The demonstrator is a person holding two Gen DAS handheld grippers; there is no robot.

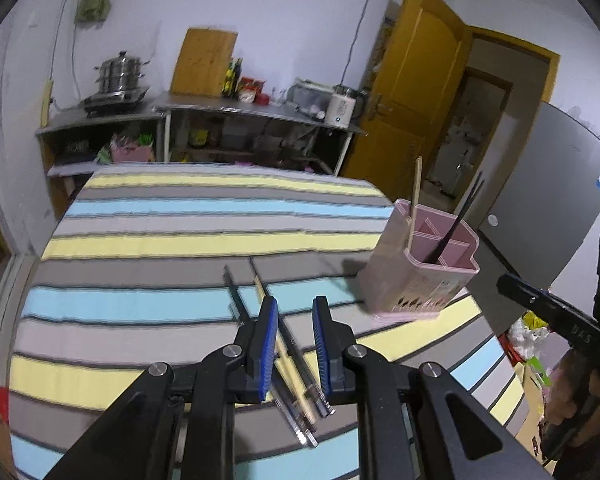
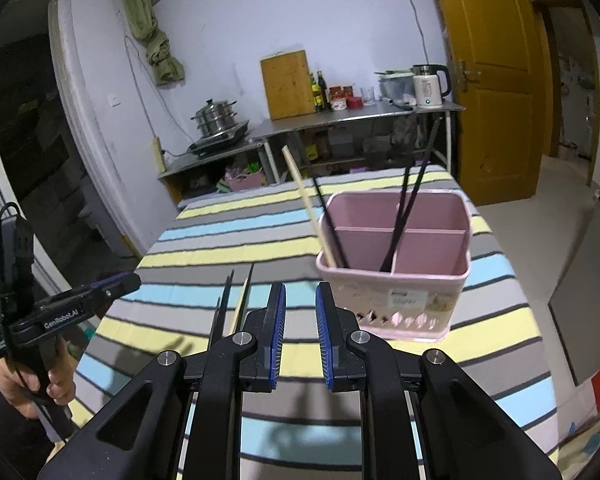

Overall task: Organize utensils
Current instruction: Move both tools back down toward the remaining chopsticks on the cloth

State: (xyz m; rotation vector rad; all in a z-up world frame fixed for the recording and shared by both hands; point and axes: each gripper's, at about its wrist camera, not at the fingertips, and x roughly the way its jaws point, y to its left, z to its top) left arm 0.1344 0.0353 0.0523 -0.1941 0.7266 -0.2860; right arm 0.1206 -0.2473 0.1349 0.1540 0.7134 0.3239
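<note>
Left claw parted, empty, over 3 loose chopsticks on the striped worktop. Right claw parted, empty. Pink holder at 1 o'clock: 1 wooden, 3 black sticks.

Behind the striped tablecloth stands a steel counter, bearing a cutting board, a kettle and, left, a steamer pot.

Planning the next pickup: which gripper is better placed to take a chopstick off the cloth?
Left gripper: open, with the loose chopsticks between its fingers. Right gripper is open near the holder.
</note>
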